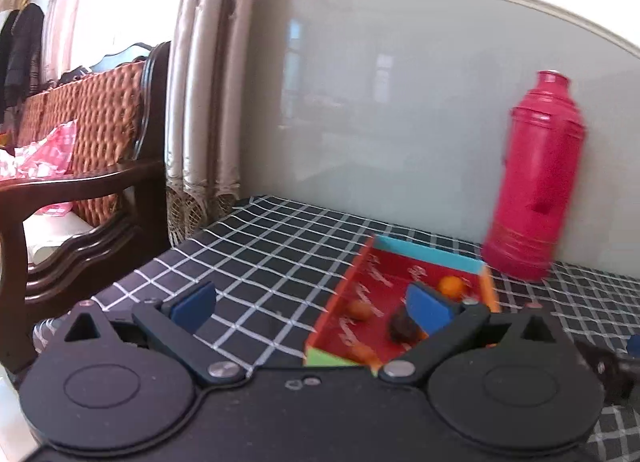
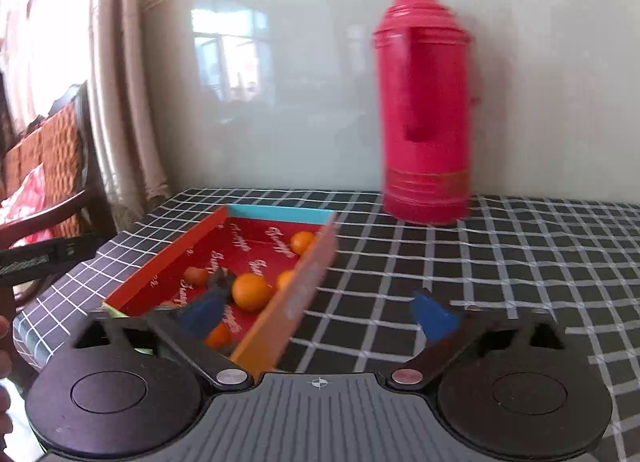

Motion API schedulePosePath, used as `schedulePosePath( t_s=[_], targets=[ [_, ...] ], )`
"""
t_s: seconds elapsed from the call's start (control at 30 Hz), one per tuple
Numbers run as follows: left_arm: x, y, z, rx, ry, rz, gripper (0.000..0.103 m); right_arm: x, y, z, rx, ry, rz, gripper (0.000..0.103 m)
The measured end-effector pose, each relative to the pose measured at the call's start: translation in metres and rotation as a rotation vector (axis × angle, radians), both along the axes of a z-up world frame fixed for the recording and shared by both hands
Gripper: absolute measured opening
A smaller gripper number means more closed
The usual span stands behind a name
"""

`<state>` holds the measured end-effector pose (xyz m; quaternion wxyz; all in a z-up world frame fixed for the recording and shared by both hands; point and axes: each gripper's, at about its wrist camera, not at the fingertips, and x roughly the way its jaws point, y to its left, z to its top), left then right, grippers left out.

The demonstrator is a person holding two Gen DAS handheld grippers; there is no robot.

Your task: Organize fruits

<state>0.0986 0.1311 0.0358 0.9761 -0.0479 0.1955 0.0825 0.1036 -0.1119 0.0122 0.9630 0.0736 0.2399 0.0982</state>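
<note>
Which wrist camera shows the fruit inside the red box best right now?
The right wrist view: the red box lies open to it, with several oranges plainly visible. In the left wrist view, the left gripper hides part of the box, showing fewer, blurrier fruits.

Both wrists near, seemingly sharing box (image 1: 400, 294).

The setting was a home living room. Beige pleated curtains (image 1: 208, 74) hung beside a bright window, and a dark wooden armchair (image 1: 100, 182) with a woven orange backrest stood next to the counter (image 1: 260, 254), which carried a black-and-white checked cloth. A coat and hat (image 1: 24, 34) hung in the far corner, a tall red thermos flask (image 2: 426, 102) stood against the wall, and a red cardboard box (image 2: 256, 250) held small oranges.
</note>
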Motion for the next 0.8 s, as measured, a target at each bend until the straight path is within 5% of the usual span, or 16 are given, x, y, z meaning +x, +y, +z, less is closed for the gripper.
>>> schedulePosePath(
  t_s=[0.2,0.43,0.8],
  targets=[
    [-0.061,-0.019,0.023,-0.016,0.017,-0.066,0.097,-0.057,-0.022,0.034,0.057,0.042,-0.064,0.103],
    [-0.109,-0.040,0.047,0.064,0.017,-0.090,0.097,-0.113,-0.019,0.050,0.017,0.027,-0.101,0.103],
    [-0.122,-0.043,0.057,0.054,0.001,-0.097,0.097,-0.129,-0.010,0.057,0.013,-0.006,-0.096,0.103]
  ],
)
